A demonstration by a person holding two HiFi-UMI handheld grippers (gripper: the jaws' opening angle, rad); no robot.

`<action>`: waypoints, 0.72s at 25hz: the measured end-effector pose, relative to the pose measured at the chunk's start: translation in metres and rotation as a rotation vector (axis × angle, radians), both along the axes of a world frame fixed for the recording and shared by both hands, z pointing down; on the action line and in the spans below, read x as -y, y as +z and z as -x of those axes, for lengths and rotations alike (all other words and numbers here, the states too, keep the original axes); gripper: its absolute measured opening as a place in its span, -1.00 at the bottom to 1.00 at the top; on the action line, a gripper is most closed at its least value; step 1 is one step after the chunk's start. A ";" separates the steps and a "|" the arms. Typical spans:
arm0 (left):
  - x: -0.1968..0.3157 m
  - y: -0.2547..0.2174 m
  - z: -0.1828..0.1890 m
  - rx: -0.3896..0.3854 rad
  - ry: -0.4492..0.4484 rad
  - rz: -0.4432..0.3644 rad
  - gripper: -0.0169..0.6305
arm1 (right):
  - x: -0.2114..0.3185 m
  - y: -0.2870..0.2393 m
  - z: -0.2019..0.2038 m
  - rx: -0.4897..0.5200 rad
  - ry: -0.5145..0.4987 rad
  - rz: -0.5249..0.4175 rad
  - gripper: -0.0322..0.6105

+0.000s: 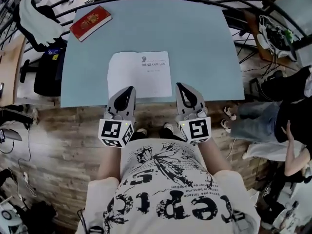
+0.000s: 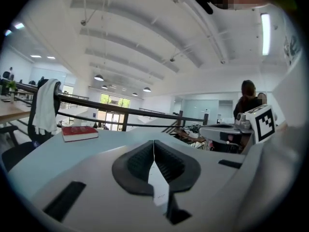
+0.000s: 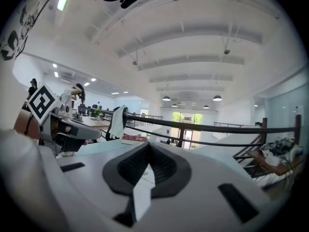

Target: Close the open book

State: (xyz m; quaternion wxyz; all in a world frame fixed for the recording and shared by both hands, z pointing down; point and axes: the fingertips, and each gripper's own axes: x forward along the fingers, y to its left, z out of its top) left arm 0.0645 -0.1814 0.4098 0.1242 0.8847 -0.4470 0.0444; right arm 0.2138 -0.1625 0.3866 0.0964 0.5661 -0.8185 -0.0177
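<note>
Left claw and right claw are hovering fully closed, holding nothing, at the near edge of the white book; its print is illegible. It is lying on a blue surface.

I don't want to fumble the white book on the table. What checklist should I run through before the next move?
1. Left gripper fingers shut, tip over the white book's near edge: ok.
2. Right gripper fingers shut, tip beside the book's right edge: ok.
3. Book open or already closed: cannot tell; only one white printed face shows.
4. Red book apart, at the table's far left corner: ok.
5. Page caught between either gripper's fingers: cannot tell.
</note>
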 end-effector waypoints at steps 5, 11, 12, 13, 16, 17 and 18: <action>0.001 0.040 0.014 -0.212 -0.192 0.091 -0.89 | 0.017 0.021 -0.004 -0.011 -0.136 0.041 -0.87; -0.010 0.115 0.046 -0.575 -0.410 0.303 -0.89 | 0.024 0.055 0.005 -0.009 -0.256 0.114 -0.87; -0.012 0.126 0.051 -0.635 -0.444 0.328 -0.88 | 0.025 0.060 0.007 -0.009 -0.274 0.123 -0.87; -0.014 0.137 0.055 -0.696 -0.471 0.350 -0.88 | 0.025 0.065 0.010 -0.007 -0.291 0.134 -0.87; -0.016 0.158 0.059 -0.909 -0.489 0.393 -0.59 | 0.028 0.080 0.018 -0.007 -0.335 0.161 -0.87; -0.016 0.162 0.059 -0.986 -0.487 0.396 -0.52 | 0.029 0.084 0.020 -0.005 -0.345 0.172 -0.87; -0.015 0.165 0.061 -1.057 -0.489 0.397 -0.49 | 0.030 0.089 0.022 -0.002 -0.352 0.183 -0.87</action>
